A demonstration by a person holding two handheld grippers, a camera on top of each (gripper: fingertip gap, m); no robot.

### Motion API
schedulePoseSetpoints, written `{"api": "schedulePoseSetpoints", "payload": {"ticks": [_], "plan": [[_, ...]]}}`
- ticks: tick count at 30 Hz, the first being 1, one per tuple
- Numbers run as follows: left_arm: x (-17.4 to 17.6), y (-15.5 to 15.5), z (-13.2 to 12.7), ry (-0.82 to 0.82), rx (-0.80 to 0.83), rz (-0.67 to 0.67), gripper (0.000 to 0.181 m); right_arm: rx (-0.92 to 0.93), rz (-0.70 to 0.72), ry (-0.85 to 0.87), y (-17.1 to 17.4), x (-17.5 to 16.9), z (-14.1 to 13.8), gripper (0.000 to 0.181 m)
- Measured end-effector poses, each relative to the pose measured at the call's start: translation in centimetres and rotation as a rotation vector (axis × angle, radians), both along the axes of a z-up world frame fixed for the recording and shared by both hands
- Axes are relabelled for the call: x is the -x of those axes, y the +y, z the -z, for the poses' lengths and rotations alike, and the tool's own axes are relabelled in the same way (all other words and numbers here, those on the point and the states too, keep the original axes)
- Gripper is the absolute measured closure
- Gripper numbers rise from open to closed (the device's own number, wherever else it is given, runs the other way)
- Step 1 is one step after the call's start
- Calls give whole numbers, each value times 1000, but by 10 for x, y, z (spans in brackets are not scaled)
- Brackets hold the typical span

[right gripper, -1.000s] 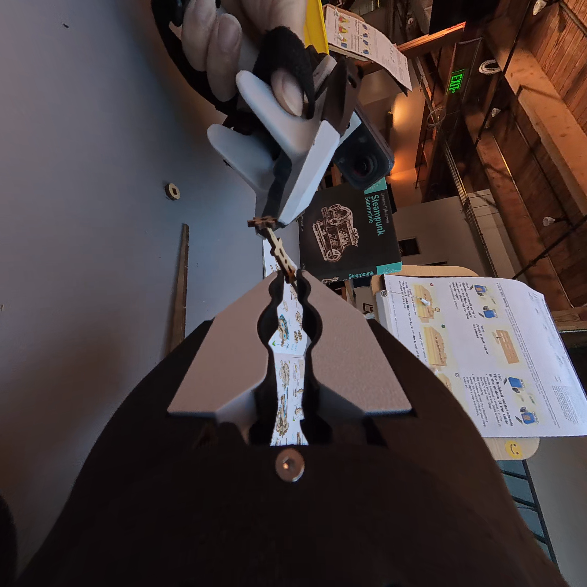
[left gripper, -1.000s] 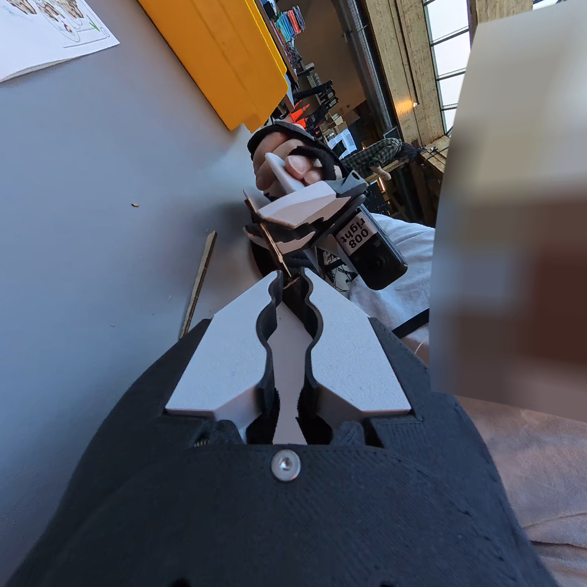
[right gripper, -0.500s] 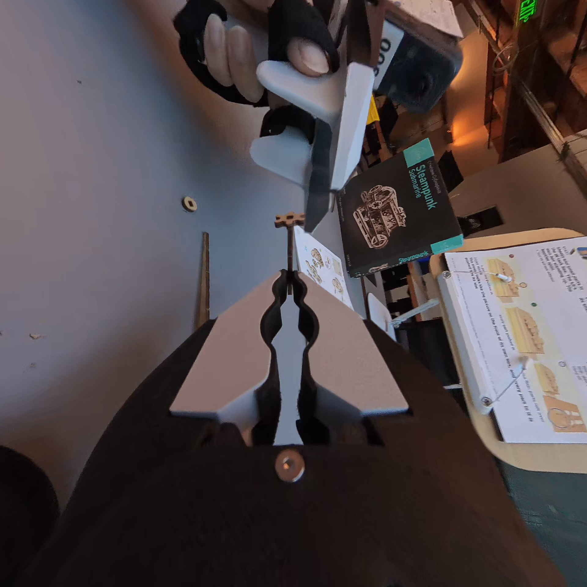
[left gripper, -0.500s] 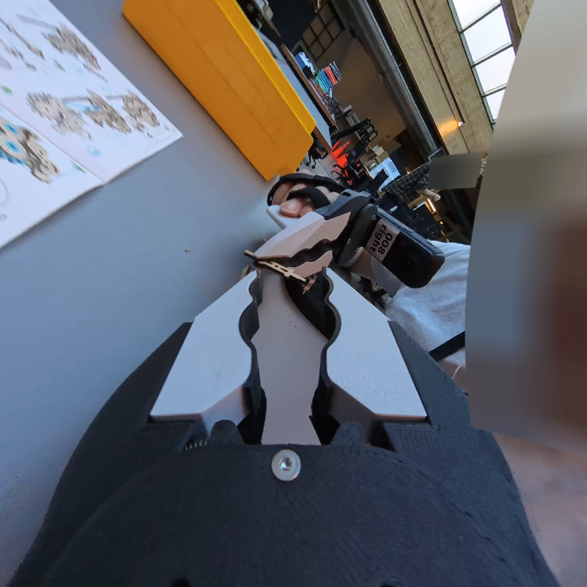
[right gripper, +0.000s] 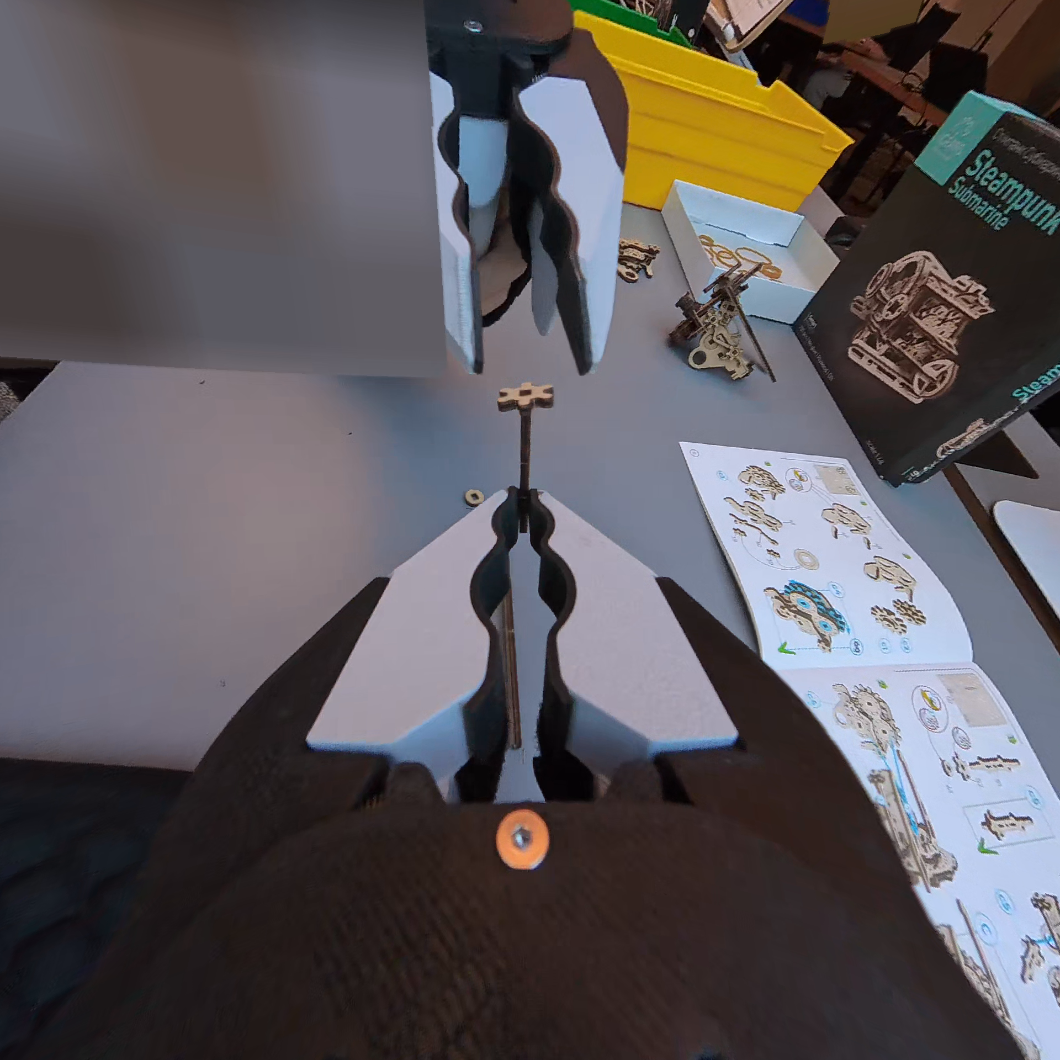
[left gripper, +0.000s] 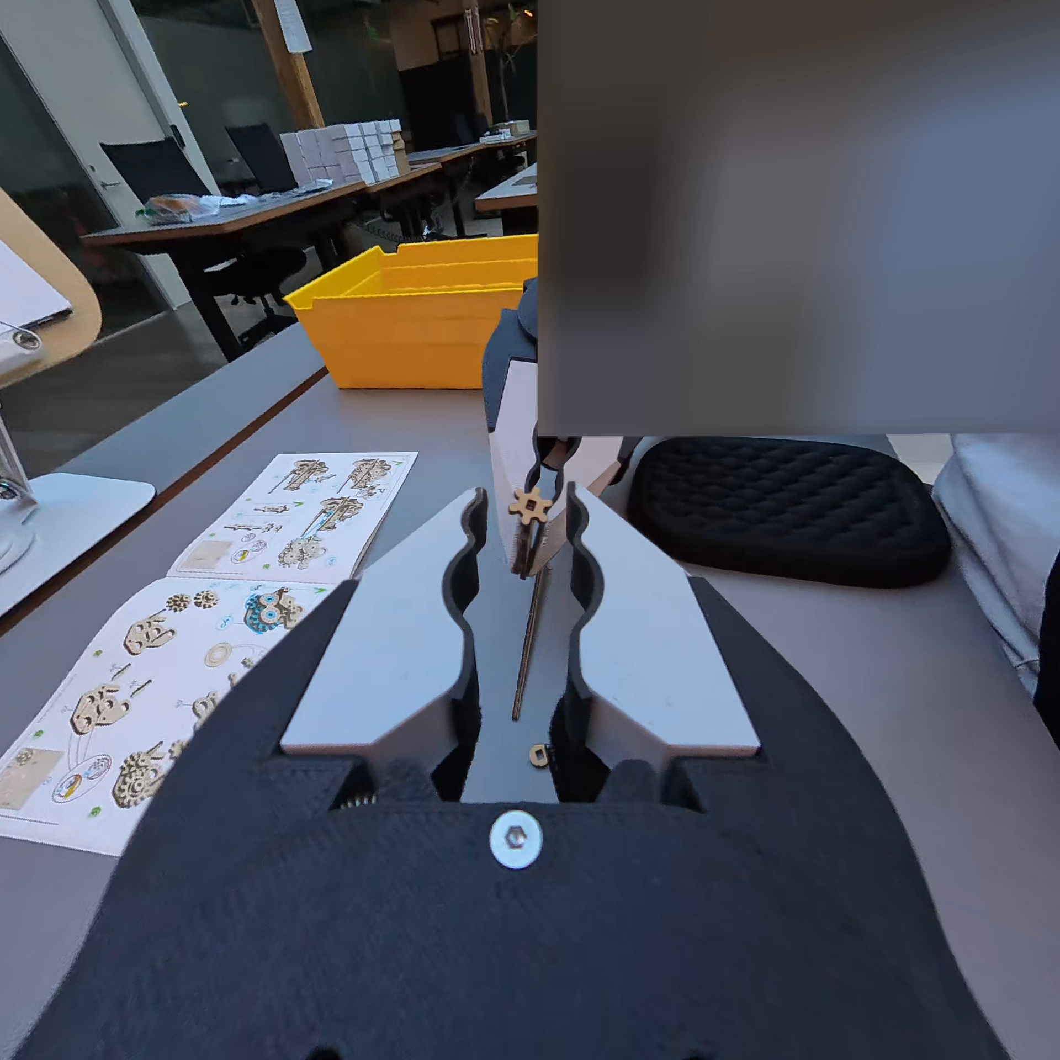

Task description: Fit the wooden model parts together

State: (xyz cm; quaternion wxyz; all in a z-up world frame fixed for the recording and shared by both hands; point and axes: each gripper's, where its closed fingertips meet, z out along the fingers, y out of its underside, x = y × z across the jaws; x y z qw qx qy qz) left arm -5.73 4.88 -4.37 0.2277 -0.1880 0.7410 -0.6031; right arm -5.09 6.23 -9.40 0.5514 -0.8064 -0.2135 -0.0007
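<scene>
A thin wooden pin (right gripper: 525, 453) topped by a small cog (right gripper: 525, 396) is pinched by the right gripper (right gripper: 521, 505); the left gripper (right gripper: 530, 367), spread empty just beyond the cog, must be closed on it next.

Grey counter (left gripper: 401, 413), dark-edged. Behind it, rows of dark-legged desks (left gripper: 229, 226) with brown tops; black office chairs (left gripper: 258, 155) pushed in. White boxes (left gripper: 350, 152) stacked on one desk. Wooden posts (left gripper: 289, 63); glass partition (left gripper: 51, 189) at left. Dim, cool light; dark floor (left gripper: 115, 367).
</scene>
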Motion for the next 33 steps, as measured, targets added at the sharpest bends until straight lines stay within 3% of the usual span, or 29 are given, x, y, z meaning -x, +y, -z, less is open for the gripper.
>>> {"api": "schedulePoseSetpoints", "payload": {"ticks": [6,14,23,27,30,33], "plan": [[4,-6,12,7,-19,57,170,37,-34,27,-1,9,4,181],[7,-6,11,-24,-25,68,170,73,-75,142,-4,15,3,181],[7,-5,5,175,188,149,170,72,-90,331,-4,20,-7,181],[3,-2,6,172,200,125,170,76,-37,376,0,17,-8,181],[-2,1,2,199,228,92,170,90,-14,495,2,17,-12,181],[-6,5,-3,353,380,112,171,105,-28,667,2,19,-18,181]]}}
